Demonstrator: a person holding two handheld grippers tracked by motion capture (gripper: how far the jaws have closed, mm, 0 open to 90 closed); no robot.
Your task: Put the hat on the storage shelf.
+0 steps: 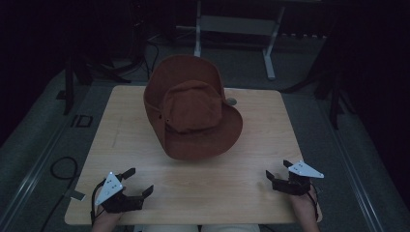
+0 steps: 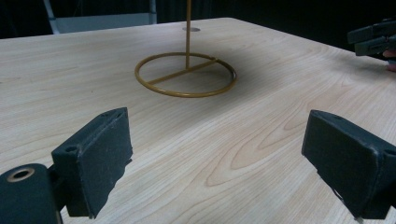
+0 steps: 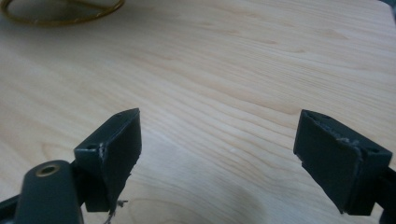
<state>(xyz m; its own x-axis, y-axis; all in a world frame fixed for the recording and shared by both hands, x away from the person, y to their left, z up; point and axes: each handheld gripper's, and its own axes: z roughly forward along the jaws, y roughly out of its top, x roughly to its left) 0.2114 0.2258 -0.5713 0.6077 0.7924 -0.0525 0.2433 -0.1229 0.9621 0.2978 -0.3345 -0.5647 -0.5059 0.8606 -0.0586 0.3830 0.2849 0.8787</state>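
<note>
The left gripper point(image 1: 137, 183) rests at the near left corner of the table point(image 1: 203, 188), its blunt, matte black jaws spread wide and holding nothing; a grey three-cornered plate sits on top of it. The tabletop is pale wood with flowing grain. At its middle a rust-brown hat point(image 1: 191, 108) of soft, suede-like cloth, with a broad curled brim and rounded crown, perches on a stand point(image 2: 186, 74) of thin brass-coloured metal: a ring base with a crossbar and an upright rod. The right gripper point(image 1: 278, 170) lies at the near right corner, well apart from the hat, jaws likewise wide and empty, their edges slightly frayed.
</note>
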